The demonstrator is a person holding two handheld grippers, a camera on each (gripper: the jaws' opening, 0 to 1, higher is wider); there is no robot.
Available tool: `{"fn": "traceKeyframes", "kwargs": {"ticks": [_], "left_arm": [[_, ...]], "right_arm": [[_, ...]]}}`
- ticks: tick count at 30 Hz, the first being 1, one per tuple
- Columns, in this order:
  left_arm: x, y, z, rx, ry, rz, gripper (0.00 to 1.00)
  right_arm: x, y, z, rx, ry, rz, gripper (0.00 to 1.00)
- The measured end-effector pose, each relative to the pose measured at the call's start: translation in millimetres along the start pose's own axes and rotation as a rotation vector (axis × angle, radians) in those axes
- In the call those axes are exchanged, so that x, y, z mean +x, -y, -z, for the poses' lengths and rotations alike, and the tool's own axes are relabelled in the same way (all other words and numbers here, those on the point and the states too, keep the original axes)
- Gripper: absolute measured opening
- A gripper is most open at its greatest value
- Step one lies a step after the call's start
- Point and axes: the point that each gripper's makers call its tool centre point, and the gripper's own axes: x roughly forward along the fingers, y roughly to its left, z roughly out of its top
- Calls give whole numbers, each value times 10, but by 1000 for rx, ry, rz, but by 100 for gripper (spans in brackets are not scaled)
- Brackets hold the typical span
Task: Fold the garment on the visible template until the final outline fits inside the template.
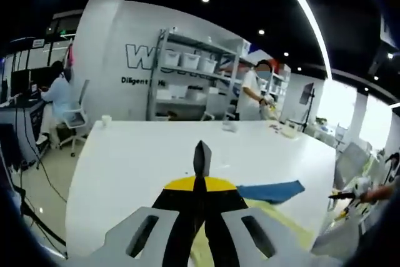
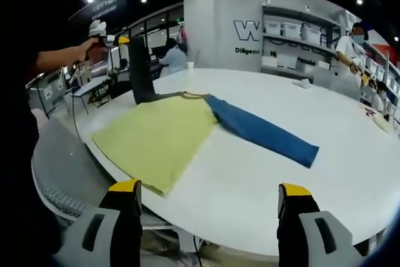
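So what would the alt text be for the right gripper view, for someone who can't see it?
A yellow garment with one blue sleeve stretched out lies flat on a white table. The left gripper, held by a person's hand, pinches its dark far corner, while the right gripper waits open, its fingers at the near table edge.

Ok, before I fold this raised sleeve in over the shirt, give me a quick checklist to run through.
1. Left gripper shut on the dark sleeve: ok, the sleeve hangs lifted from it.
2. Right gripper free: ok, jaws open with nothing between them, at the table's near edge.
3. Yellow body flat on the white table: ok, though its near corner reaches the table's edge.
4. Blue sleeve laid out straight: ok, not yet folded.
5. Template in sight under the garment: cannot tell, no outline shows around it.
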Motion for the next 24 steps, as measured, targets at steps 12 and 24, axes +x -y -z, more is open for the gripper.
{"fn": "traceKeyframes", "kwargs": {"ticks": [12, 24], "left_arm": [[410, 590, 117, -53, -41, 104, 1], [752, 1218, 250, -59, -100, 196, 1]], "right_arm": [[-41, -41, 96, -43, -28, -3, 88], [-87, -22, 140, -36, -27, 7, 88]]}}
